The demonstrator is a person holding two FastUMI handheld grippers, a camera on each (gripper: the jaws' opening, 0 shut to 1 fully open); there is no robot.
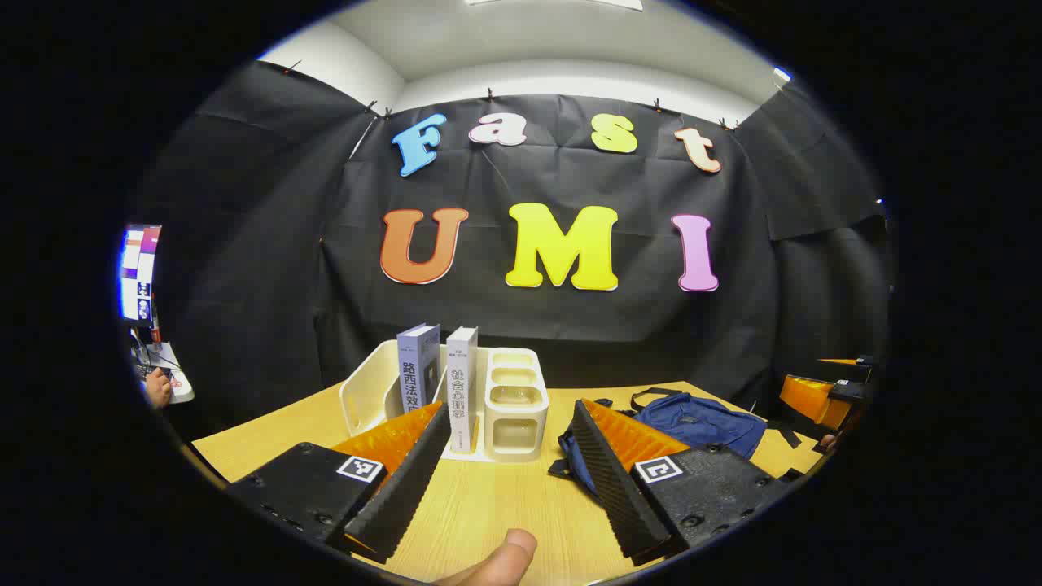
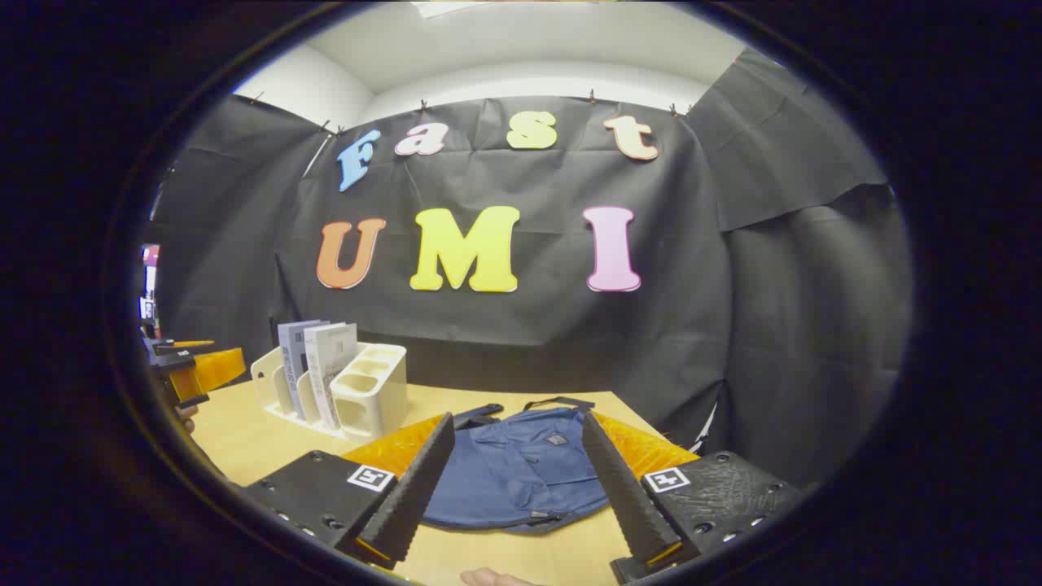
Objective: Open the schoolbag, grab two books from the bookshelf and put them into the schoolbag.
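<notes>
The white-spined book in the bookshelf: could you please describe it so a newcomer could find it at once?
On the wooden table stands a cream bookshelf holding two upright books. The white-spined book stands directly against the shelf's small stacked compartments; its neighbour, the grey-blue book, stands on its far side.

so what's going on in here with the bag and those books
A person holds a gripper in each hand over a wooden table, and nothing has been picked up yet. The left gripper points at the white bookshelf, where two books stand upright. The right gripper hovers over the blue schoolbag, which lies flat. Both sets of jaws are open and empty.
</notes>
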